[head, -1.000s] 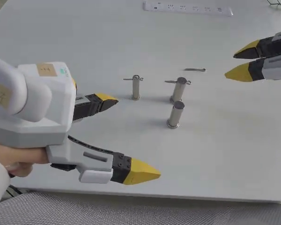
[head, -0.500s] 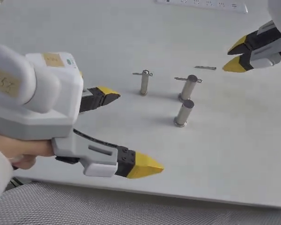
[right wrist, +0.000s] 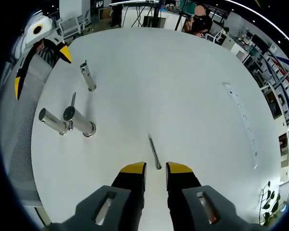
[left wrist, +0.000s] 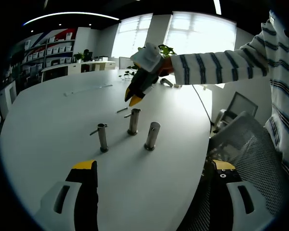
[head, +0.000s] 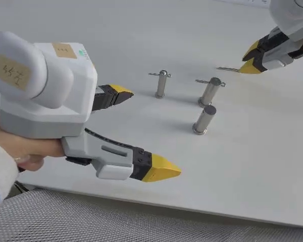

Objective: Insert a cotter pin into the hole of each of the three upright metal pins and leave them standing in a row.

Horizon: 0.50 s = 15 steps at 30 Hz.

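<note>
White tabletop (head: pixel 116 30) carries three upright metal pins (head: pixel 161 84); two have cotter pins (head: pixel 155 74) through them, the nearest pin (head: pixel 204 119) none. A loose cotter pin (right wrist: pixel 154 151) lies flat just ahead of the right gripper (right wrist: pixel 156 168), its jaws slightly apart and empty. The left gripper (head: pixel 152 132) has its jaws wide, holding nothing.

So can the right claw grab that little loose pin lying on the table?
Probably yes. The right claw is aimed at the loose cotter pin, which lies flat on the table ahead of its slightly parted jaws. Nothing sits between them, and the three metal pins stand off to one side.
</note>
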Each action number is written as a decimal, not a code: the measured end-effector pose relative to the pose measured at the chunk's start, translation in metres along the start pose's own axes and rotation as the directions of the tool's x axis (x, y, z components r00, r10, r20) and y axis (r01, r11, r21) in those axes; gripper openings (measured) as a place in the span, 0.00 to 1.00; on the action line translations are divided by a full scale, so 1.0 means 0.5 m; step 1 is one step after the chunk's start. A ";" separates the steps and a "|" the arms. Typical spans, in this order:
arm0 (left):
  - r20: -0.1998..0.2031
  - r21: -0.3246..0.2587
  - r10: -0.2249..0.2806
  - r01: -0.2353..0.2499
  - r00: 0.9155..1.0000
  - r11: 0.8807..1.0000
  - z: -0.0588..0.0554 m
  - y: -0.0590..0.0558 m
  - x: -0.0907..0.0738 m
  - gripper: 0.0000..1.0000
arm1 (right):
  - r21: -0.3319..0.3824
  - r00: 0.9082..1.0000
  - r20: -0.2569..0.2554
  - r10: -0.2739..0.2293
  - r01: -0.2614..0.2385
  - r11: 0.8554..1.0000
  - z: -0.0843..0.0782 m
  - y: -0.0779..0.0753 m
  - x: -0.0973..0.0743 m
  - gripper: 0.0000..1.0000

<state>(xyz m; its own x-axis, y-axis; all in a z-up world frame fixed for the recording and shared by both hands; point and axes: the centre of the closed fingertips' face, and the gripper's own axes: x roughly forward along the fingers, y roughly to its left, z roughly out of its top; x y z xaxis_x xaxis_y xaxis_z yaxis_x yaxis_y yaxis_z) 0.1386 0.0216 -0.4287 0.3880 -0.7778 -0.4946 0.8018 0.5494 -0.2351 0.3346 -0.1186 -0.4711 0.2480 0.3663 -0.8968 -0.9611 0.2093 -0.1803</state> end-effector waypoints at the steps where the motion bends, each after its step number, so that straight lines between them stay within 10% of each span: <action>1: -0.002 0.000 -0.001 0.001 1.000 1.000 -0.001 0.000 0.000 0.96 | -0.006 1.000 -0.003 0.005 -0.005 1.000 0.002 0.000 0.002 0.11; 15: -0.002 -0.020 0.002 -0.002 1.000 1.000 -0.007 0.004 0.002 0.95 | -0.074 0.993 -0.106 0.054 -0.063 0.995 -0.022 -0.012 0.050 0.04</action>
<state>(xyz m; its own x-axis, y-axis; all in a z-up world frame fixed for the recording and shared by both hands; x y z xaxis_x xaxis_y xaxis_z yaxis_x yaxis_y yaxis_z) 0.1390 0.0228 -0.4324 0.3890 -0.7758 -0.4968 0.7915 0.5574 -0.2507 0.3452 -0.1206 -0.4971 0.1809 0.2787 -0.9432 -0.9811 0.1183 -0.1532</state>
